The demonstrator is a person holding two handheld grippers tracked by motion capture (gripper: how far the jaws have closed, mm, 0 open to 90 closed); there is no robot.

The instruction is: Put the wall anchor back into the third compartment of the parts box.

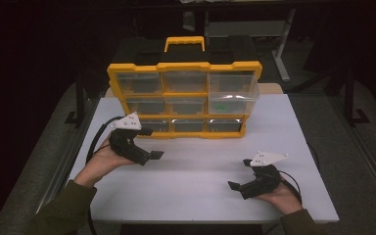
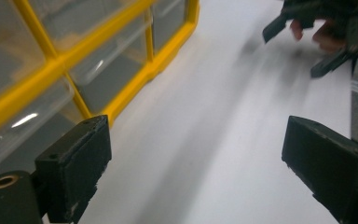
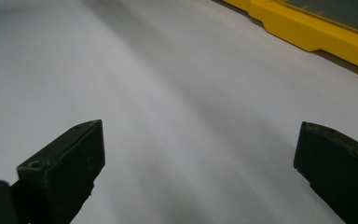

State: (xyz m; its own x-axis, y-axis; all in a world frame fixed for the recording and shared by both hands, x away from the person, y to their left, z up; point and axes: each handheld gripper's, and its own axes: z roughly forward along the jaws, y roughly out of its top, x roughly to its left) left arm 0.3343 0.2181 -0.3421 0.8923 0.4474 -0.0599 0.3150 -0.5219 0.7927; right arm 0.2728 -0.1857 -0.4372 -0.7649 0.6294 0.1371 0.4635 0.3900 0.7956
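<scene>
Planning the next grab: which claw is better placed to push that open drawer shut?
Probably right. The open drawer juts from the organizer's right column; the right claw sits open below that side, while the left claw is across at the left column.

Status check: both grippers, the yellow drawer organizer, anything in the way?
Left gripper, right gripper: open, empty. Organizer upright, right middle drawer pulled out. Nothing blocking.

One yellow drawer cabinet [image 1: 184, 100], nine clear drawers, two claws, one white table [image 1: 274, 127].

A white table [image 1: 200, 176] stood on grey carpet [image 1: 362, 161]. A metal frame leg [image 1: 280, 54] rose behind it.
</scene>
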